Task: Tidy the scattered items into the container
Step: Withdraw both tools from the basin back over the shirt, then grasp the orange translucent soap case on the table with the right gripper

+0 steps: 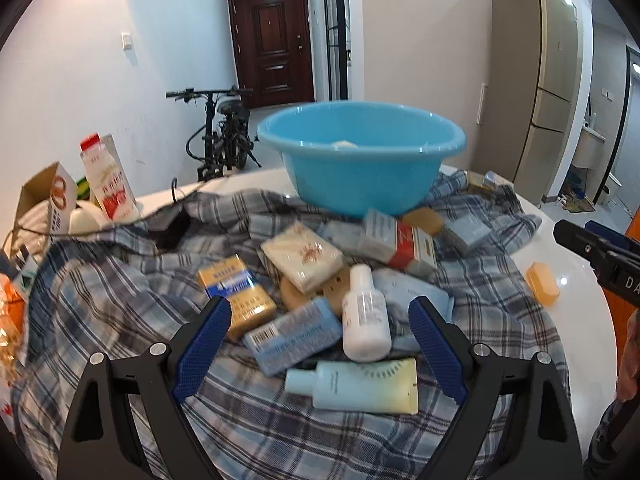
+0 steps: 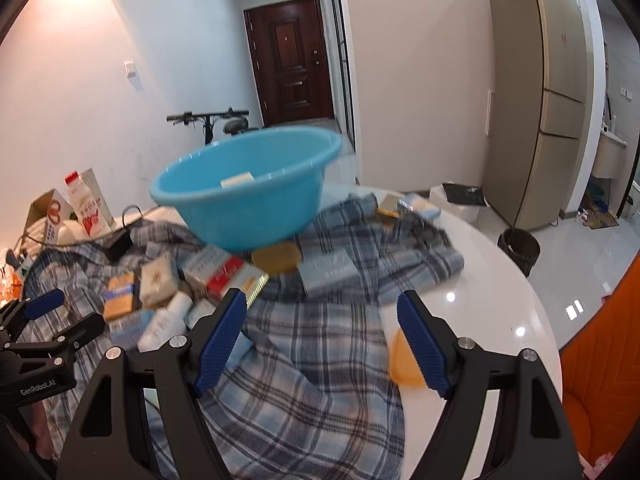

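Observation:
A blue plastic basin (image 1: 362, 156) stands at the far side of a plaid cloth (image 1: 120, 292); it also shows in the right wrist view (image 2: 248, 196), with a pale item inside. Scattered toiletries lie on the cloth: a white bottle (image 1: 365, 316), a light blue tube (image 1: 360, 386), a blue box (image 1: 294, 334), a yellow box (image 1: 236, 292), a cream soap packet (image 1: 302, 256). My left gripper (image 1: 320, 340) is open just above the white bottle and blue box. My right gripper (image 2: 322, 340) is open over the cloth, beside an orange soap (image 2: 402, 360).
A milk carton (image 1: 106, 178) and a cardboard box (image 1: 44, 200) stand at the table's left. The round white table (image 2: 500, 312) has its edge on the right. A bicycle (image 1: 220, 136), a dark door and a tall fridge (image 2: 536, 92) stand beyond.

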A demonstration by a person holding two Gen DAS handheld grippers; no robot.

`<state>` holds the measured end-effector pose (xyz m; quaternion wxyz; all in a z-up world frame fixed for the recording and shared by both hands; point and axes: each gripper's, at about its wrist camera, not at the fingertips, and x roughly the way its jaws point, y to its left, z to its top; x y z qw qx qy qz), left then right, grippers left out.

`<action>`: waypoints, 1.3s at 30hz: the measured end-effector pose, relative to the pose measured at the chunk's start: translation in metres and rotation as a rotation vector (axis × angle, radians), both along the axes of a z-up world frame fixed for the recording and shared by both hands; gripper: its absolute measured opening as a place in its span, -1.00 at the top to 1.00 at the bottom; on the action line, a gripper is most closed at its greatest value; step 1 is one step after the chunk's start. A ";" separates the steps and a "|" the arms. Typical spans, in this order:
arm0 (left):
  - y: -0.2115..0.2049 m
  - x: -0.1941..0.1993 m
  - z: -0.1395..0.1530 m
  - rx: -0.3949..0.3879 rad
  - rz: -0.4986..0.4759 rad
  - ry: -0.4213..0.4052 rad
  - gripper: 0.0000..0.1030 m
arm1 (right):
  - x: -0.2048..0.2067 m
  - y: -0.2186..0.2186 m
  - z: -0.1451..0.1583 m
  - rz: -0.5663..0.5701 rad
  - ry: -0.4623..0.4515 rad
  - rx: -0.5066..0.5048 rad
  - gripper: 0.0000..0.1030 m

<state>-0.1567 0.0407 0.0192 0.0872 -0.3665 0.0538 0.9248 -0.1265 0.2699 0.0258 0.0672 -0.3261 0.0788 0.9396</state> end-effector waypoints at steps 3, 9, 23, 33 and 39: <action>0.003 0.002 -0.009 0.013 -0.008 -0.019 -0.79 | 0.003 0.003 -0.011 -0.006 -0.026 -0.005 -0.50; 0.013 0.004 -0.021 0.018 -0.023 -0.032 -0.79 | 0.005 0.014 -0.030 -0.044 -0.075 0.016 -0.50; 0.032 -0.001 -0.041 -0.009 -0.054 -0.066 -0.79 | -0.003 0.049 -0.064 -0.123 -0.153 0.026 -0.48; 0.031 -0.003 -0.046 0.003 -0.062 -0.083 -0.79 | -0.015 0.052 -0.077 -0.143 -0.193 0.028 -0.28; 0.029 -0.003 -0.045 0.010 -0.061 -0.082 -0.79 | -0.016 0.057 -0.085 -0.152 -0.222 0.003 -0.02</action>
